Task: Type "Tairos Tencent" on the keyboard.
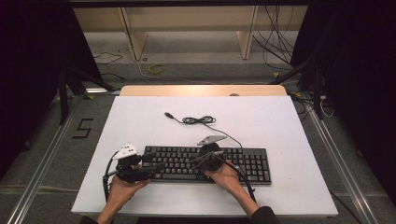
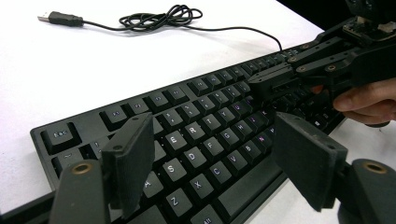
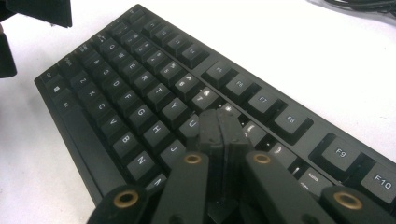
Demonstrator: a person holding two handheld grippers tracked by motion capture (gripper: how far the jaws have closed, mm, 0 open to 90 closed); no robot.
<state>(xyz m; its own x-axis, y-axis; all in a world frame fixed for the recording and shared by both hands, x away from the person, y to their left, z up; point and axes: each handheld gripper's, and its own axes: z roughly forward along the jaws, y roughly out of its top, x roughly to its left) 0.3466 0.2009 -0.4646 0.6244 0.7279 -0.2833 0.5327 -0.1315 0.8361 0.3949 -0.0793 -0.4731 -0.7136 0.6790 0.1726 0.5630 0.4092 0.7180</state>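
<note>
Closed right claw (image 3: 222, 135) presses keyboard (image 3: 140, 93); left claw (image 2: 215, 158) gapes over it

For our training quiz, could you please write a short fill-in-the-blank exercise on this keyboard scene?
1. The right gripper, jaws ____, presses its tips on the black keyboard.
2. The left gripper holds its jaws ____ over the keys.
3. The keyboard's cable ends in a ____ plug.
Missing words: shut; open; USB

Both forearms come in from the near edge. The left gripper (image 1: 140, 169) is held low in the left hand (image 1: 122, 190), its jaws wide apart with nothing between them. The right gripper (image 3: 219, 133), in the right hand (image 1: 227, 178), points down-left, jaws pressed together.
</note>
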